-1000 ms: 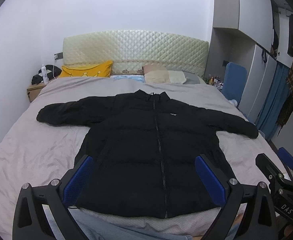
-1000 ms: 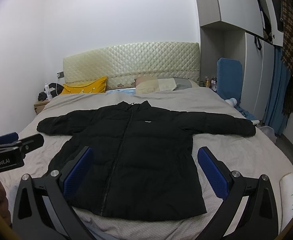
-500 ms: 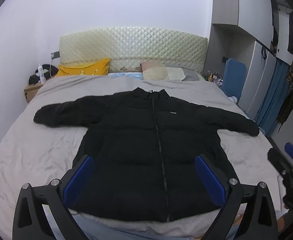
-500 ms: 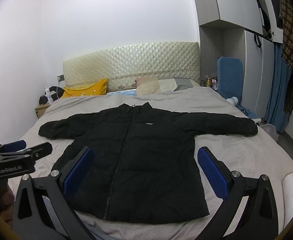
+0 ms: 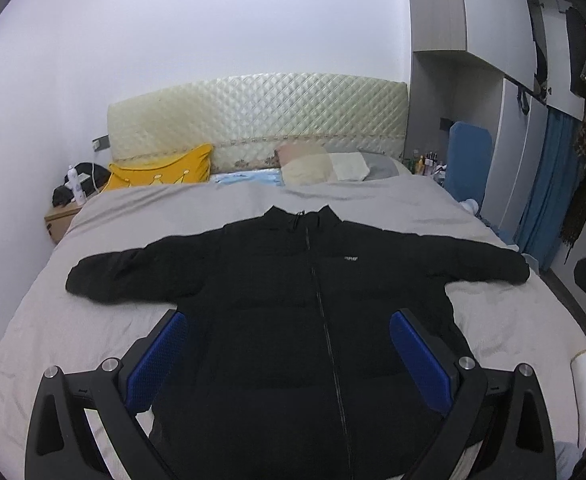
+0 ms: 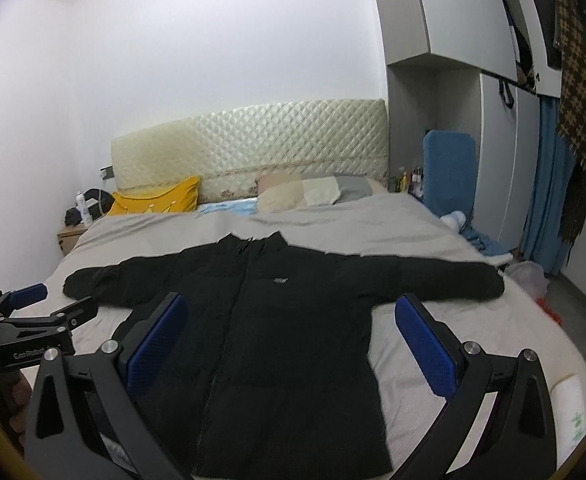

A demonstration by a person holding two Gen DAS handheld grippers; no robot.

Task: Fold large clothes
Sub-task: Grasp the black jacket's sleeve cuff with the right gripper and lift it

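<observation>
Very start of the fold, by the look of it: nothing gripped, nothing turned over yet. Left claw (image 5: 289, 354) spread wide and empty, hanging above the lower half of the jacket (image 5: 305, 320). Right claw (image 6: 289, 344) same deal, wide and holding nothing, also up in the air over the hem end. Left claw also visible in the right view, out at 9 o'clock (image 6: 41, 308).

Jacket lying front-up and flat in the middle of the bed (image 5: 53, 320), zipped shut, collar pointing to 12 o'clock toward the headboard (image 5: 257, 120), hem at 6 o'clock near the foot of the bed. Black, puffy, quilted in bands, small white logo on the chest. Both sleeves stretched straight out, one cuff (image 5: 79, 284) at 9 o'clock, the other (image 5: 519, 270) at 3 o'clock.

Next move, probably: drop each claw down to a sleeve end, pinch a decent bite of fabric, then bring the sleeves across the chest. Thick padding likely to spring back, so a firm squeeze needed. Yellow pillow (image 5: 161, 170) and the rest well clear at the head end.
</observation>
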